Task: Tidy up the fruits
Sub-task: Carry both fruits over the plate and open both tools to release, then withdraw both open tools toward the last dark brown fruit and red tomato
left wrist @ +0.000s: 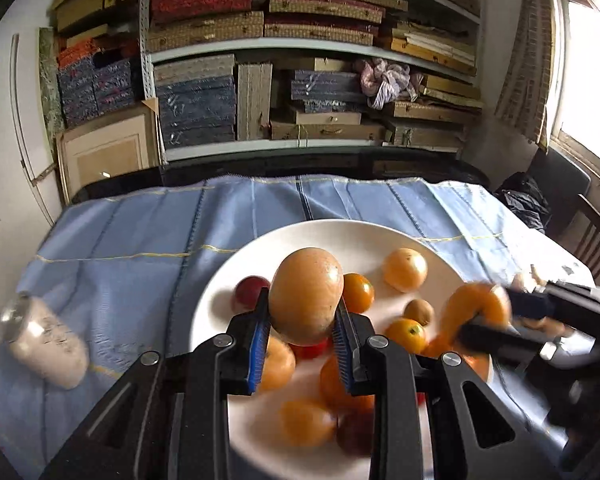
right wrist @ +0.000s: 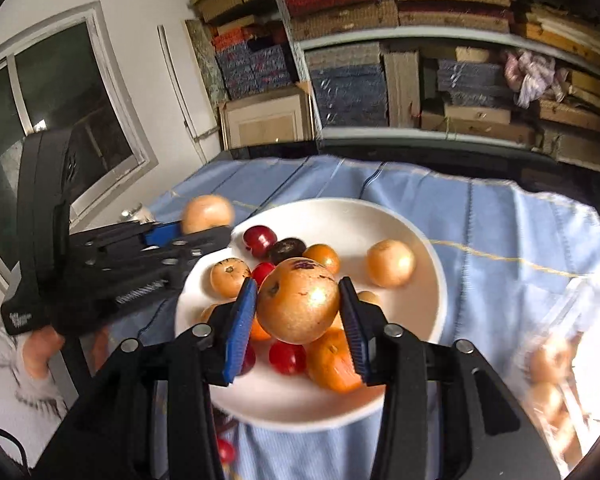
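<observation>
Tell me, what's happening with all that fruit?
A person is sorting fruit with two hand-held tongs. The left tongs grip a tan pear, and the right tongs grip another pear, both held over a white plate already piled with oranges, red fruit and more.

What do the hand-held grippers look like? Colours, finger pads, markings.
Both the left hand-held gripper and right hand-held gripper are matte black plastic linkages with silver pivot pins and ribbed blue finger pads. The left body shows a coil spring and small white lettering.
</observation>
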Tool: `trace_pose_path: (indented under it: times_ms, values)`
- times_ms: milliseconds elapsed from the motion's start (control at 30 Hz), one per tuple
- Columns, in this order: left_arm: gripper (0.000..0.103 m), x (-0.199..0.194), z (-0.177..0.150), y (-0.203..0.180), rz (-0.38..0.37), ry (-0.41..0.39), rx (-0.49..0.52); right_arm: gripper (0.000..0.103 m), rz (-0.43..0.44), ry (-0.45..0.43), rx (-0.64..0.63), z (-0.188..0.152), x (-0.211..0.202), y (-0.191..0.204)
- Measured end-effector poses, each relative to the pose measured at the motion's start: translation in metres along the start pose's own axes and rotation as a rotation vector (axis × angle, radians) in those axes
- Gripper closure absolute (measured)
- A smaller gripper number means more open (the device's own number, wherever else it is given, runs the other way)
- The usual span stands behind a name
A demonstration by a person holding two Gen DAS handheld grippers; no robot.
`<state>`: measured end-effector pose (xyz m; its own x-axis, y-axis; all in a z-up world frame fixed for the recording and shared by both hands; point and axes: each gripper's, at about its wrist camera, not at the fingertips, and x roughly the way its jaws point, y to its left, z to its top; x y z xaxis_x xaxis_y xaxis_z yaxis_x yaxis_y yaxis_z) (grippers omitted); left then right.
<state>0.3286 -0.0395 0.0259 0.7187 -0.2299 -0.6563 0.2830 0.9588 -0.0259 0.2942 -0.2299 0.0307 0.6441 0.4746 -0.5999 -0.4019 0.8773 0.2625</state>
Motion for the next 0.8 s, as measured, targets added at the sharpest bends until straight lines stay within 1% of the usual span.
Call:
trace_pose_path:
  times_ms: [100,167,233,367,400,433,533,600,733,767,800]
  values:
    - [0.074,0.022,-0.002,0.001,0.018,0.011,0.0,0.062,-0.014,0.022,-0.015,-0.001,0.022,-0.001]
    - [0.074,0.031,-0.004,0.003,0.022,0.016,-0.003,0.062,-0.022,0.019,-0.02,-0.002,0.03,-0.002]
    - [0.074,0.038,-0.007,0.004,0.03,0.02,-0.004,0.062,-0.033,0.009,-0.023,-0.002,0.031,-0.003]
    - [0.073,0.048,-0.01,0.003,0.052,0.014,0.003,0.061,0.0,-0.009,-0.004,-0.001,0.026,-0.006]
    - [0.072,0.048,-0.011,0.002,0.057,0.009,0.005,0.058,0.004,-0.01,-0.004,-0.001,0.026,-0.006]
    - [0.069,0.047,-0.011,0.001,0.07,-0.003,0.011,0.057,0.005,-0.012,-0.007,-0.001,0.024,-0.005]
    - [0.061,0.039,-0.011,-0.003,0.1,-0.038,0.032,0.057,0.002,-0.014,-0.018,-0.002,0.021,-0.003]
    - [0.059,0.03,-0.011,-0.003,0.116,-0.069,0.037,0.057,0.005,-0.018,-0.015,-0.002,0.018,-0.002]
    - [0.058,0.011,-0.011,-0.006,0.137,-0.102,0.052,0.057,0.014,-0.028,-0.004,-0.007,0.006,-0.001]
    - [0.057,0.006,-0.011,-0.008,0.146,-0.11,0.059,0.056,0.018,-0.027,0.001,-0.007,0.004,0.0]
    - [0.053,0.0,-0.012,-0.009,0.154,-0.12,0.066,0.056,0.021,-0.029,0.006,-0.01,-0.001,0.0]
